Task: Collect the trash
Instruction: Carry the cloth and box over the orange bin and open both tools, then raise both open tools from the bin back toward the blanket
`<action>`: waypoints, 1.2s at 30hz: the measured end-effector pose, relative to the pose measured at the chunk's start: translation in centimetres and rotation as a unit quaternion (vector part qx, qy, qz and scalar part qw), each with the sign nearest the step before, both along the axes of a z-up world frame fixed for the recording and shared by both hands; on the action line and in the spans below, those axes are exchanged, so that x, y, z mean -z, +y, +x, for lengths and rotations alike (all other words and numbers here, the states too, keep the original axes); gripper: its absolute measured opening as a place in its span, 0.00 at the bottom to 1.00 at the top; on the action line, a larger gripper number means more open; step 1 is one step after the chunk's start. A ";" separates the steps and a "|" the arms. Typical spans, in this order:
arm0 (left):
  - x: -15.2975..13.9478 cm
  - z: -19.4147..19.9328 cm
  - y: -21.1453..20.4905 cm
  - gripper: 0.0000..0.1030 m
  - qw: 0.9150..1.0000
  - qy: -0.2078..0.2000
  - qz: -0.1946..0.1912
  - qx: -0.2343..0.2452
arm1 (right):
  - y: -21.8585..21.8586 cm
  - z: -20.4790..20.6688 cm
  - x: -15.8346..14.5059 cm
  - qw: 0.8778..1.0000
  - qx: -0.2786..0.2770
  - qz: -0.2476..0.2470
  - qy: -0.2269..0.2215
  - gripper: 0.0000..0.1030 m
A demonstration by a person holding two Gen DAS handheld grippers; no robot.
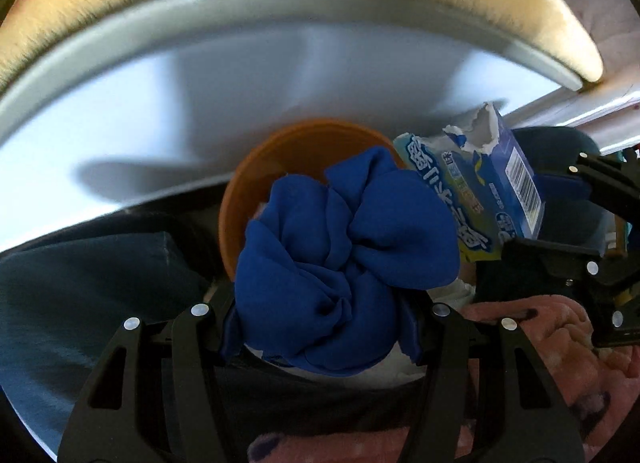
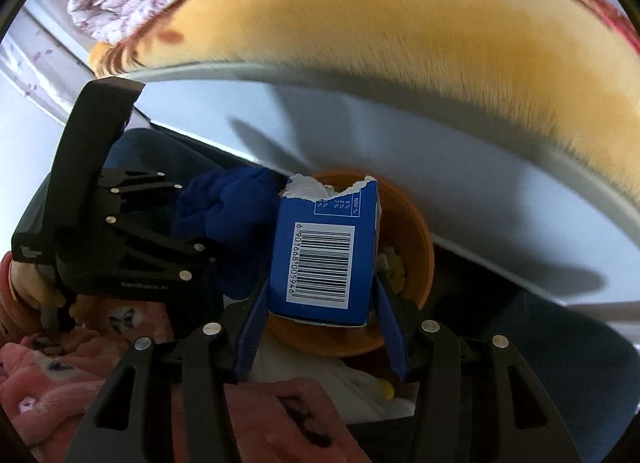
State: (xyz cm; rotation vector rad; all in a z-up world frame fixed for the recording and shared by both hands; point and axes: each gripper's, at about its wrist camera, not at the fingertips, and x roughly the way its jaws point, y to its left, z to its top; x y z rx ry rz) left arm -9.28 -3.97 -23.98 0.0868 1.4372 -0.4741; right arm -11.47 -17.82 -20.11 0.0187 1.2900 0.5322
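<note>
Already both pieces of trash are in hand and poised over the bin. The left hand-held gripper (image 1: 320, 319) is clamped on a crumpled blue cloth (image 1: 340, 259), whose bulk bulges out past the pads, and the right hand-held gripper (image 2: 320, 327) pinches a torn blue carton (image 2: 326, 259) by its sides, barcode facing the camera and ripped top pointing away. Both hang directly above the round orange bin (image 2: 420, 247), which sits low beside a white tabletop (image 1: 160, 103) with a tan furry cover (image 2: 400, 43) along its far edge. Some pale and yellowish scraps seem to lie inside the bin, though they are partly hidden. Judging from this, the collecting is nearly done for these two items: what remains is to let them drop in. Whether more trash waits elsewhere cannot be told.
</note>
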 end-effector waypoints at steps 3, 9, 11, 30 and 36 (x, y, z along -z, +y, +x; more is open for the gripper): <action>1.1 0.1 -0.4 0.56 1.000 0.015 0.008 -0.002 | -0.2 0.4 1.3 1.000 0.008 0.002 0.019 0.50; 2.6 0.7 -0.2 0.59 0.999 0.049 0.016 -0.017 | -0.4 0.8 2.5 0.999 0.021 0.005 0.032 0.58; 2.9 0.7 0.1 0.66 0.998 0.058 0.019 -0.028 | -0.9 0.7 2.4 0.999 0.026 0.012 0.032 0.63; -3.0 0.6 -0.3 0.81 1.000 -0.022 0.003 -0.019 | -3.3 0.1 -3.4 0.998 0.040 0.017 -0.040 0.70; -9.6 1.9 -0.6 0.81 0.994 -0.105 -0.017 -0.011 | -5.2 1.7 -8.9 0.991 0.063 0.034 -0.116 0.71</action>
